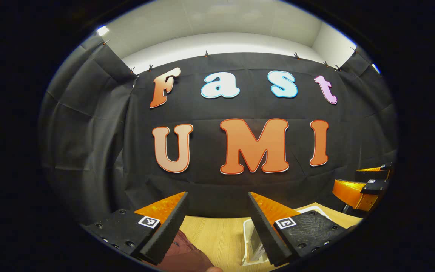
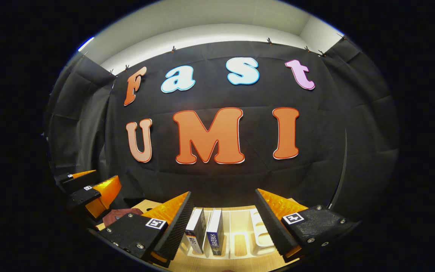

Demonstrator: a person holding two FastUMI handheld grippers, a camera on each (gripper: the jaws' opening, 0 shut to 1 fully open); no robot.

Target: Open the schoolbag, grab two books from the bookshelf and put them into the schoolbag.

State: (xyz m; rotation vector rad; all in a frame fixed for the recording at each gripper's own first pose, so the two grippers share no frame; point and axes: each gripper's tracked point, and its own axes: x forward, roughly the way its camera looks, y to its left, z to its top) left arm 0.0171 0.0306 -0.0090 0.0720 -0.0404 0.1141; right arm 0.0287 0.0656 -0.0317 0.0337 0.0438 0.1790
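While both grippers hang level above the counter [image 1: 217, 234], nothing is grasped: the left gripper [image 1: 217, 226] has its fingers spread over the maroon schoolbag [image 1: 187, 253], well placed to open it. The right gripper [image 2: 223, 226], fingers likewise parted and empty, faces two books [image 2: 206, 232] standing upright in the white bookshelf [image 2: 257, 234], ready for picking.

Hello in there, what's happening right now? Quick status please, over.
Left gripper open above dark red fabric schoolbag. Right gripper open, facing two upright books in white slotted bookshelf on wooden table. Nothing held, nothing blocking. Over.
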